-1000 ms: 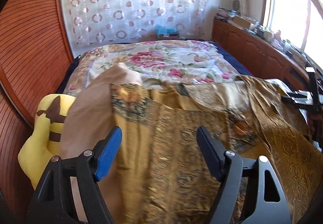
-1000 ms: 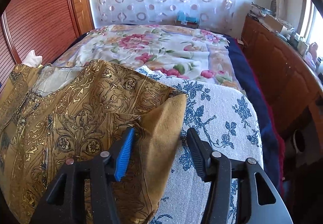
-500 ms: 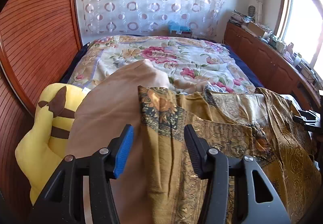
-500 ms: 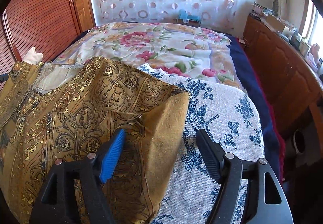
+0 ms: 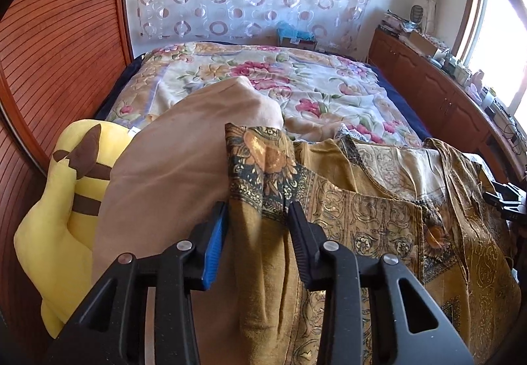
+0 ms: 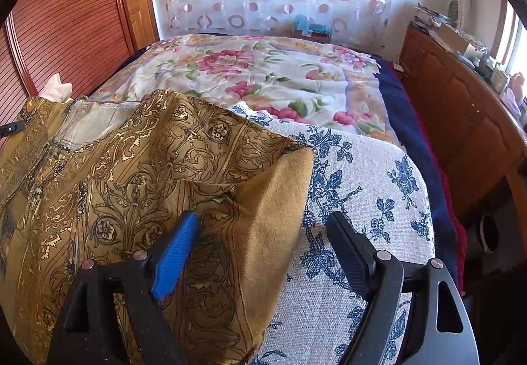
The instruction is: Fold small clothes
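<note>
Left wrist: claw (image 5: 258, 220) narrower around garment (image 5: 362, 216).

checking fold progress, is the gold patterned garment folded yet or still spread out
Mostly spread. The gold garment lies open across the blue-flowered cloth; only its right edge is turned over, plain underside showing.

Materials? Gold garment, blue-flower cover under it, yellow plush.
Garment: thin woven cloth, probably cotton or a blend, with glinting metallic gold print; the turned-back underside is plain and matte. It bunches softly between the left tongs.
Cover: coarse woven fabric, visible grainy weave, printed blue flowers.
Plush: fuzzy synthetic pile, likely polyester, soft rounded stuffing.
</note>
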The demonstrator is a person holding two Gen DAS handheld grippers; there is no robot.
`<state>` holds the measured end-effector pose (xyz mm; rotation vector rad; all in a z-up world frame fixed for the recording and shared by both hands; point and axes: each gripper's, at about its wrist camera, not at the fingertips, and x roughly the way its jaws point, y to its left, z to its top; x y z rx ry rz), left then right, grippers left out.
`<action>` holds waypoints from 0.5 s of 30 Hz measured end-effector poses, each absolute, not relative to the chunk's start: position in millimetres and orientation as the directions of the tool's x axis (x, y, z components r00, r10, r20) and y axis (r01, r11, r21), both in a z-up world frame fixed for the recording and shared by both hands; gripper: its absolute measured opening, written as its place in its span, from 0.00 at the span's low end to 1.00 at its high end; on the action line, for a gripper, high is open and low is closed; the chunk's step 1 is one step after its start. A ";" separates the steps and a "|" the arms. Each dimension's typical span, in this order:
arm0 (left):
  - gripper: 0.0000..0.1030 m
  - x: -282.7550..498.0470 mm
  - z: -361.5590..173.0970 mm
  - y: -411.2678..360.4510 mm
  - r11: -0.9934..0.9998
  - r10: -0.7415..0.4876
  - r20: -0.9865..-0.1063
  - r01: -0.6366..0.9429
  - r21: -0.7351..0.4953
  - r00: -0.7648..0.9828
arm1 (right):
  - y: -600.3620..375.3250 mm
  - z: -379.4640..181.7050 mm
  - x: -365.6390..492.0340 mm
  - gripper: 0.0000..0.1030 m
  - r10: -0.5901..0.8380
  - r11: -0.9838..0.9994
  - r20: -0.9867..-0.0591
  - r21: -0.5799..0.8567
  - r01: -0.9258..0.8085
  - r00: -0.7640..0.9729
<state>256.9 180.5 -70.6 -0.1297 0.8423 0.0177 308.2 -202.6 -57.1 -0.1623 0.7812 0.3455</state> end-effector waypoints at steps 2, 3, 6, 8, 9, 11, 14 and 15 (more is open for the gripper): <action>0.36 254.9 -69.0 178.2 0.992 -0.052 -0.738 -0.049 -0.114 0.672 | -202.6 -57.1 308.2 0.80 0.244 0.932 -0.713 -0.016 -0.363 0.658; 0.30 253.5 -67.3 176.2 0.993 -0.060 -0.732 -0.037 -0.115 0.679 | -202.3 -56.9 308.3 0.81 0.244 0.932 -0.713 -0.016 -0.362 0.658; 0.29 251.4 -61.5 172.0 0.993 -0.071 -0.717 -0.016 -0.114 0.693 | -202.2 -57.0 308.3 0.81 0.244 0.932 -0.713 -0.016 -0.362 0.658; 0.28 252.4 -60.3 171.7 0.993 -0.079 -0.714 -0.010 -0.120 0.695 | -202.4 -57.2 308.1 0.81 0.244 0.932 -0.712 -0.016 -0.363 0.658; 0.28 253.3 -60.8 171.6 0.993 -0.078 -0.716 -0.011 -0.118 0.694 | -202.2 -57.0 308.2 0.81 0.244 0.932 -0.712 -0.016 -0.362 0.658; 0.28 255.5 -62.9 171.6 0.994 -0.071 -0.722 -0.015 -0.111 0.688 | -202.3 -57.2 308.1 0.82 0.244 0.932 -0.712 -0.016 -0.363 0.658; 0.28 259.5 -68.9 172.4 0.995 -0.044 -0.741 -0.035 -0.091 0.670 | -202.2 -57.3 308.1 0.82 0.244 0.932 -0.712 -0.016 -0.362 0.658; 0.29 260.2 -70.1 172.5 0.995 -0.041 -0.745 -0.039 -0.089 0.666 | -202.2 -57.4 308.0 0.82 0.244 0.932 -0.712 -0.016 -0.362 0.658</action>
